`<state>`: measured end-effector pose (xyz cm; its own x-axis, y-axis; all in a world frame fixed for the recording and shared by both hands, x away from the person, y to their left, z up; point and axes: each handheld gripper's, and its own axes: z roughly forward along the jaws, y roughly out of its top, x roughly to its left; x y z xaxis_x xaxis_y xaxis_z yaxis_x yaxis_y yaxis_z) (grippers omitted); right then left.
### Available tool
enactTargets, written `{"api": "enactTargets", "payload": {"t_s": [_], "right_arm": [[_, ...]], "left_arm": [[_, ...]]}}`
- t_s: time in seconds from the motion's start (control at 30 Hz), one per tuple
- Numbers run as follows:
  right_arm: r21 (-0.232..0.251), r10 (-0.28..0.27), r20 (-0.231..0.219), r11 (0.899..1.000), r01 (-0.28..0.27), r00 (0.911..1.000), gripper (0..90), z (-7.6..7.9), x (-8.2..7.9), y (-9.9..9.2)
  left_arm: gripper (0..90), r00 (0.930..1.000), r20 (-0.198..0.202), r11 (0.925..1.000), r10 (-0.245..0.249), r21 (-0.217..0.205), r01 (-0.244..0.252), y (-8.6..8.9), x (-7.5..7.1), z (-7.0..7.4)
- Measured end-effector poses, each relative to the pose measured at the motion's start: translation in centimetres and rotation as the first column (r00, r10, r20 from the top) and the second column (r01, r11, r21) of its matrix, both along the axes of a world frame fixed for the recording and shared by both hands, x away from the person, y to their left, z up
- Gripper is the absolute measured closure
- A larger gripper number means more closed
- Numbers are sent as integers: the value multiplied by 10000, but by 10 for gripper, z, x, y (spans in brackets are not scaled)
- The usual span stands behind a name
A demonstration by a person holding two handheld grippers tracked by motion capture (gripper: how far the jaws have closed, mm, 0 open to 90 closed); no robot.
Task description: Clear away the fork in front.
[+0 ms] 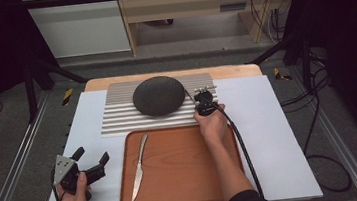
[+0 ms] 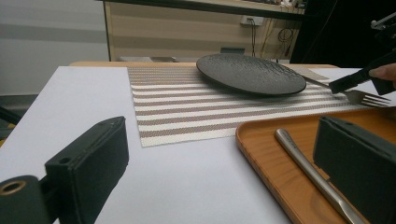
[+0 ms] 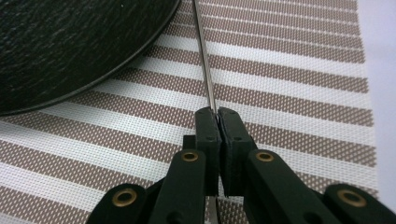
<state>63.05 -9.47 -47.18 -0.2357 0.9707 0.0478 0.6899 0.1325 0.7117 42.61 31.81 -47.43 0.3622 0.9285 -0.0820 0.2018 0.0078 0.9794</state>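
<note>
Right now the right gripper (image 1: 204,104) has its jaws pressed together on a fork (image 2: 362,96), pinching the thin metal handle edge-on, as the right gripper view shows (image 3: 217,122). The fork lies low over the striped placemat (image 1: 118,119), just to the right of the dark plate (image 1: 158,95), with its handle running toward the far side past the plate's rim and its tines pointing toward the near side. Whether the tines rest on the mat or hang just above it I cannot tell.

The fork is slim, silver and shiny, with a narrow straight handle and a broad head of tines. It looks stiff and light, and its polished metal is likely slippery, so a grip on the flat of the handle, close to the head, should keep it from swivelling. A pinch on the thin edge, as here, may let it twist.

The left gripper (image 1: 88,162) waits at the near left of the white table (image 1: 279,120), its jaws wide apart with nothing between them. A knife (image 1: 139,168) lies on the left part of the wooden tray (image 1: 186,190), near the placemat's near edge.
</note>
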Motion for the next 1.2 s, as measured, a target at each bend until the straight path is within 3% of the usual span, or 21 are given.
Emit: {"api": "enactTargets", "payload": {"t_s": [0.33, 0.67, 0.9, 1.2], "right_arm": [[67, -10, 607, 10000, 6, 9982, 875, 24, -10, -12], [424, 673, 1689, 9962, -754, 9833, 875, 47, -56, -20], [475, 1377, 2436, 9870, -1536, 9601, 874, 54, -101, -19], [656, 2100, 3277, 9676, -2440, 9211, 874, 50, -153, -11]], "left_arm": [[35, 10000, 0, 10000, 22, -3, -22, 0, 0, 0], [36, 9996, 125, 9997, -258, 49, 258, -8, -6, 12], [36, 9966, 176, 9966, -804, 168, 801, -26, -15, 29], [35, 9881, -105, 9878, -1533, 275, 1535, -69, -15, 51]]}}
